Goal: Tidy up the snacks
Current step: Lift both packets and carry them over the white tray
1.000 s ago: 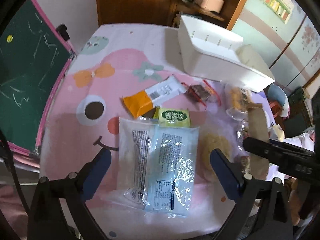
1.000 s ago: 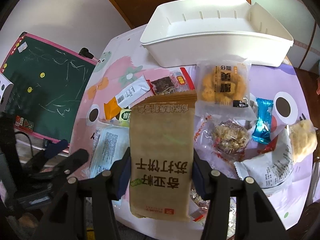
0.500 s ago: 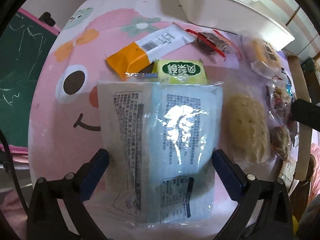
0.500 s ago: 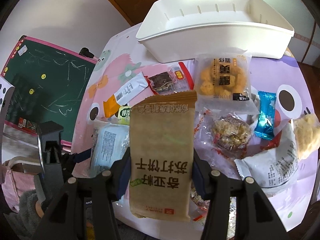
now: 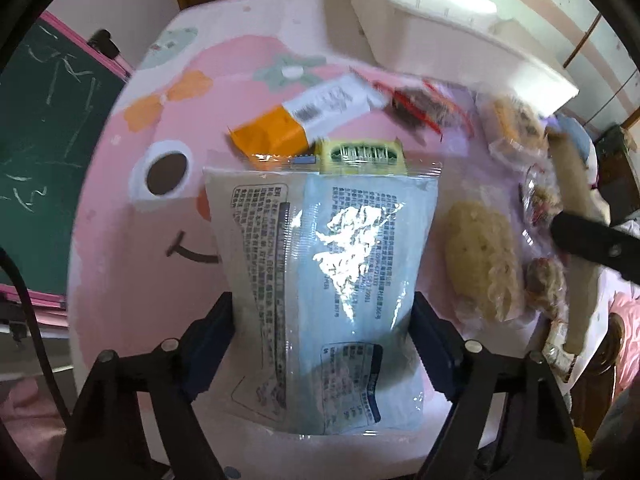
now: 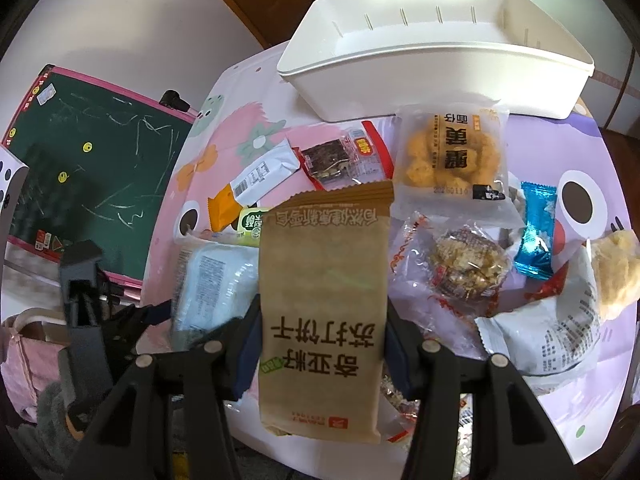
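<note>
My left gripper (image 5: 322, 320) is shut on a large clear and pale-blue snack bag (image 5: 320, 264), its pads pressing both long edges, near the table's front edge. My right gripper (image 6: 324, 340) is shut on a brown paper cracker packet (image 6: 324, 304) and holds it above the table. The white plastic bin (image 6: 436, 64) stands at the back of the table; it also shows in the left wrist view (image 5: 452, 36). The blue bag (image 6: 212, 280) and the left gripper (image 6: 132, 316) show at the left of the right wrist view.
Loose snacks lie on the pink cartoon tablecloth (image 5: 132, 200): an orange and white bar (image 5: 300, 120), a yellow-green packet (image 5: 362, 156), a red-edged packet (image 6: 340, 160), a fried-snack bag (image 6: 452, 156), a blue candy (image 6: 536, 228). A green chalkboard (image 6: 80, 172) stands left.
My left gripper has come down over the blue bag and closed on its sides. My right gripper still holds the brown packet, nearly still.
</note>
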A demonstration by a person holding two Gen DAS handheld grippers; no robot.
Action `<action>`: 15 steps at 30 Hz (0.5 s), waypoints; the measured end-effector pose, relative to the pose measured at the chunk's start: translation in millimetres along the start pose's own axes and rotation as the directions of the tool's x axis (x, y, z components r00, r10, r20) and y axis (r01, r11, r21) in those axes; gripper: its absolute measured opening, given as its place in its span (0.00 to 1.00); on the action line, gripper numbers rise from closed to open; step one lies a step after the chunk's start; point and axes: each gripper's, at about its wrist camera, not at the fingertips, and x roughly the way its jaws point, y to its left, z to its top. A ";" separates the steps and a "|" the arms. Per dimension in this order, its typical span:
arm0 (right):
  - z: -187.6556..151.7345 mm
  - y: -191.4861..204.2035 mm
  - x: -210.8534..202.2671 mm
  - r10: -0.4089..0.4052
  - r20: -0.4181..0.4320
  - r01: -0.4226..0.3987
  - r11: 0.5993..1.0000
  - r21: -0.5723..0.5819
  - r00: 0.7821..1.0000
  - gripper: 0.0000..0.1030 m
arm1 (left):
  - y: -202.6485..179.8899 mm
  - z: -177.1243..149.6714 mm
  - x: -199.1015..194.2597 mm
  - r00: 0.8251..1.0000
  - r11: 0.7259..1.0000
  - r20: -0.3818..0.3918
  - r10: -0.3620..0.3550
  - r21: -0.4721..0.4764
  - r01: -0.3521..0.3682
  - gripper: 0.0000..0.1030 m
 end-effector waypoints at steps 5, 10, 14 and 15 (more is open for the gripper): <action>-0.7 2.8 -2.1 -0.004 0.006 0.004 1.000 -0.009 1.000 0.52 | -2.0 8.1 -37.0 0.996 1.000 0.091 -0.004 -0.005 0.004 0.79; 0.5 7.7 -12.0 -0.013 0.032 0.014 1.000 -0.028 0.999 0.52 | -15.0 23.1 -74.8 0.983 0.999 0.185 -0.010 0.033 0.004 0.79; 6.1 11.6 -28.3 -0.025 0.074 0.029 0.998 -0.049 0.997 0.52 | -32.7 35.8 -103.0 0.965 0.998 0.262 -0.011 0.069 -0.007 0.79; 8.2 12.7 -32.6 -0.030 0.084 0.035 0.998 -0.055 0.996 0.52 | -36.5 39.9 -108.9 0.960 0.997 0.281 -0.009 0.078 -0.013 0.79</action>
